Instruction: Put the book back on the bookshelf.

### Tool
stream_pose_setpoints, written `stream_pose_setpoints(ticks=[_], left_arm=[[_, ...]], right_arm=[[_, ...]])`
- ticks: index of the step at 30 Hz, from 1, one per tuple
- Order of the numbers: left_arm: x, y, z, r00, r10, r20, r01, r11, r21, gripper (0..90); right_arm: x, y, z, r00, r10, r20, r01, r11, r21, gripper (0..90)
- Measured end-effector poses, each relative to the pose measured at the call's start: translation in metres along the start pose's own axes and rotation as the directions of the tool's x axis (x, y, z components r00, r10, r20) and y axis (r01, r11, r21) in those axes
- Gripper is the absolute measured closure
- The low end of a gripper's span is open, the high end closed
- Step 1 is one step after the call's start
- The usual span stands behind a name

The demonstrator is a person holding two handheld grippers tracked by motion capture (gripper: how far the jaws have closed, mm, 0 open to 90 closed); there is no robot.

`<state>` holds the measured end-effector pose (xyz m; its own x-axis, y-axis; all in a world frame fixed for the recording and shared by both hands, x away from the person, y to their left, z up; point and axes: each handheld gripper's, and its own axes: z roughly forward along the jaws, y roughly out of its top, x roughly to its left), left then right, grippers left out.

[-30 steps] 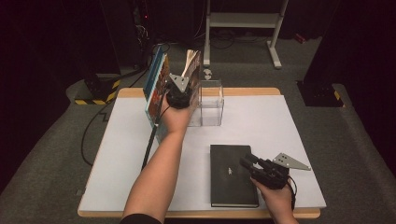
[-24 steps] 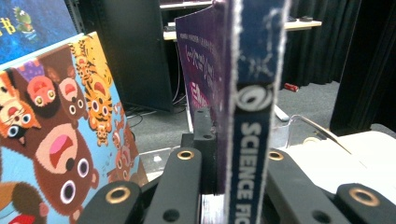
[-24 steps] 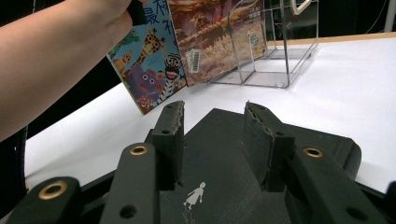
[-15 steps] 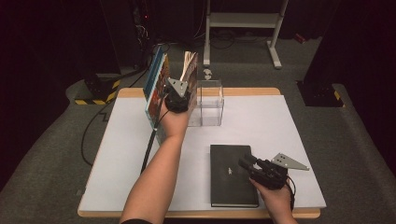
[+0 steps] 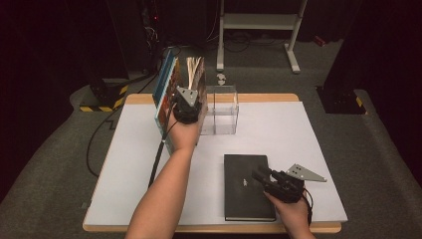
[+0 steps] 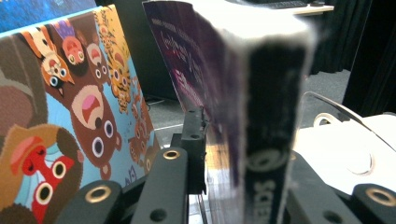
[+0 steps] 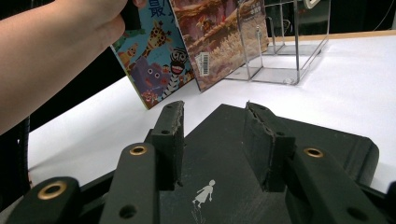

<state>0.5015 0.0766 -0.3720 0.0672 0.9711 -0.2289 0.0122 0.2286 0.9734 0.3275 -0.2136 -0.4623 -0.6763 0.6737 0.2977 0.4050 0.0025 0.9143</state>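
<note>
The left gripper (image 5: 189, 101) pinched an upright purple book (image 6: 243, 93) beside the picture book (image 5: 164, 89), against the clear stand (image 5: 221, 109); the right gripper (image 7: 217, 144) hovered spread over the black book (image 5: 246, 186) lying on the table (image 5: 298, 129)

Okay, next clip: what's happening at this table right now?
A person works two hand-held grippers at a white table. The left gripper is clamped on a thick dark-spined paperback book, held upright beside a colourful cartoon-animal picture book, next to a clear acrylic box at the table's far edge. The right gripper hovers open over a black hardcover book lying flat near the front edge, not gripping it.
</note>
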Motion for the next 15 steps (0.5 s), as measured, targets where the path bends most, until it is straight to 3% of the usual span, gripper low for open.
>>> stream_pose_setpoints(ticks=[6, 15], left_arm=[[-0.0016, -0.0044, -0.0013, 0.9999, 0.015, -0.006, -0.015, 0.9999, 0.0, 71.4], [0.0005, -0.0031, -0.0036, 1.0, -0.008, -0.004, 0.008, 1.0, 0.005, 69.8]], right_arm=[[-0.0001, -0.0001, 0.0, 1.0, 0.0, -0.001, 0.0, 1.0, 0.0, 58.0], [0.0006, -0.0005, 0.0015, 1.0, -0.004, -0.003, 0.004, 1.0, 0.004, 57.9]])
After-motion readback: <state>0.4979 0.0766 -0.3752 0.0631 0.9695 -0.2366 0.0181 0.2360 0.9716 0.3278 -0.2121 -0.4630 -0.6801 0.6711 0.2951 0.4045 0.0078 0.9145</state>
